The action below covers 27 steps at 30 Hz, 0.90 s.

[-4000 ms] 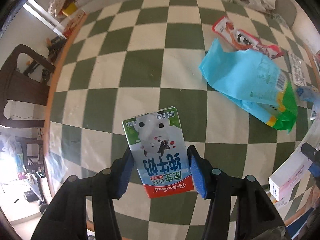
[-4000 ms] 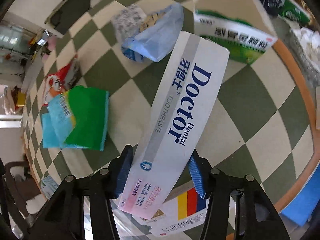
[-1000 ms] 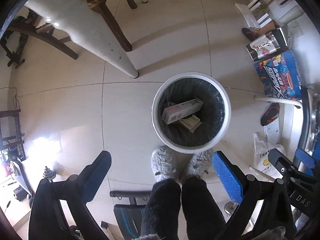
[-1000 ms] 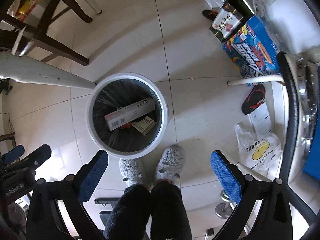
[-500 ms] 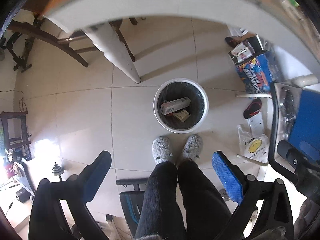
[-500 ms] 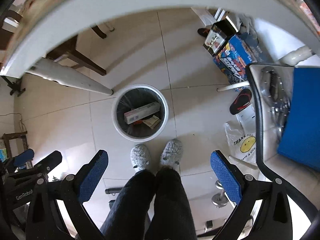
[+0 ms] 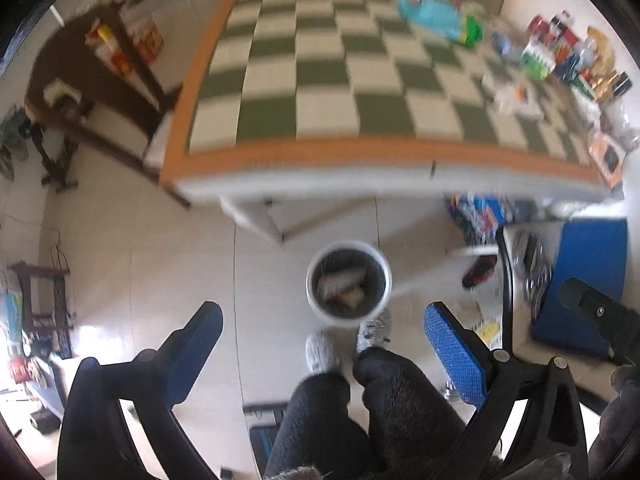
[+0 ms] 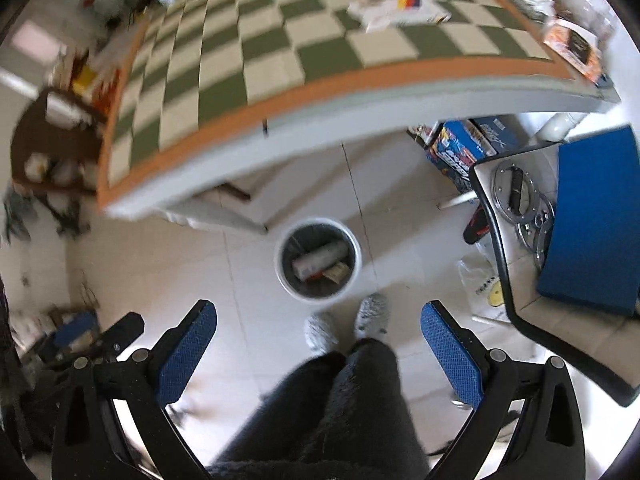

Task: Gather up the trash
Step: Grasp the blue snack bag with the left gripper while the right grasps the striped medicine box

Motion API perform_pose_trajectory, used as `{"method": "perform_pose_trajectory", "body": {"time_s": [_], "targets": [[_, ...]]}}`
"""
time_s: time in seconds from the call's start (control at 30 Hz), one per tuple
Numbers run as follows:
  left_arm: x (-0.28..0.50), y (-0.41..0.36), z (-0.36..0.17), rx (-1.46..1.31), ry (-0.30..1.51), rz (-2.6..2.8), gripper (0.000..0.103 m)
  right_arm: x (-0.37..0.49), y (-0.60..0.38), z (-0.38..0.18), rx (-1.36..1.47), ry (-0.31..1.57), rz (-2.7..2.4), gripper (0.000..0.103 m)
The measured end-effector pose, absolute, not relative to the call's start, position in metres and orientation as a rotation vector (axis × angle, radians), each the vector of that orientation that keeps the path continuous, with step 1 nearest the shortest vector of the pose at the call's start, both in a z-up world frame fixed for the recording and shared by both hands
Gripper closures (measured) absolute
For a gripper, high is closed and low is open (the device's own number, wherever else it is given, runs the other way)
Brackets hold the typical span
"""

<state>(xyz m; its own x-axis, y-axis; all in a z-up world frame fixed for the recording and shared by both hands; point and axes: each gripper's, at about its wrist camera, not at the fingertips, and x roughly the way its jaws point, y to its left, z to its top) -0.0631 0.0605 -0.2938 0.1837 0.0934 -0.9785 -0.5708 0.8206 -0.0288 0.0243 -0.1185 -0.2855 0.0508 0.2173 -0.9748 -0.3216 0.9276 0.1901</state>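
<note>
Right wrist view, checkered table (image 8: 280,52) above tiled floor (image 8: 400,208), white bin (image 8: 318,260), both tools spread wide, empty.

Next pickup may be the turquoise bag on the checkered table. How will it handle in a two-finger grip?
The turquoise bag looks flat and crumpled, so probably floppy and light. Its plastic-looking film may slip, though blur hides detail.
</note>
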Motion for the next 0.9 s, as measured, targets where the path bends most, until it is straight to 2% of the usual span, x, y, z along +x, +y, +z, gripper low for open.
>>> {"method": "perform_pose_trajectory", "body": {"time_s": [0.13, 0.27, 0.57, 0.7, 0.8, 0.87, 0.9], "targets": [[-0.010, 0.076, -0.274, -0.363, 1.266, 0.521, 0.000, 0.078, -0.125, -0.264, 0.052, 1.459, 0.352, 0.000], [0.048, 0.088, -0.279, -0.349, 1.260, 0.560, 0.000, 0.152, -0.132, -0.268, 0.194, 1.464, 0.246, 0.000], [0.207, 0.129, -0.336, -0.414, 1.403, 0.655, 0.000, 0.344, -0.113, -0.371, 0.345, 1.602, 0.015, 0.000], [0.253, 0.140, -0.354, -0.445, 1.461, 0.674, 0.000, 0.402, -0.098, -0.410, 0.399, 1.652, -0.060, 0.000], [0.285, 0.149, -0.363, -0.496, 1.481, 0.682, 0.000, 0.432, -0.075, -0.428, 0.308, 1.673, -0.121, 0.000], [0.309, 0.155, -0.366, -0.536, 1.483, 0.674, 0.000, 0.443, -0.054, -0.426, 0.189, 1.639, -0.096, 0.005], [0.318, 0.156, -0.367, -0.551, 1.480, 0.667, 0.000, 0.446, -0.043, -0.426, 0.094, 1.621, -0.085, 0.015]]}}
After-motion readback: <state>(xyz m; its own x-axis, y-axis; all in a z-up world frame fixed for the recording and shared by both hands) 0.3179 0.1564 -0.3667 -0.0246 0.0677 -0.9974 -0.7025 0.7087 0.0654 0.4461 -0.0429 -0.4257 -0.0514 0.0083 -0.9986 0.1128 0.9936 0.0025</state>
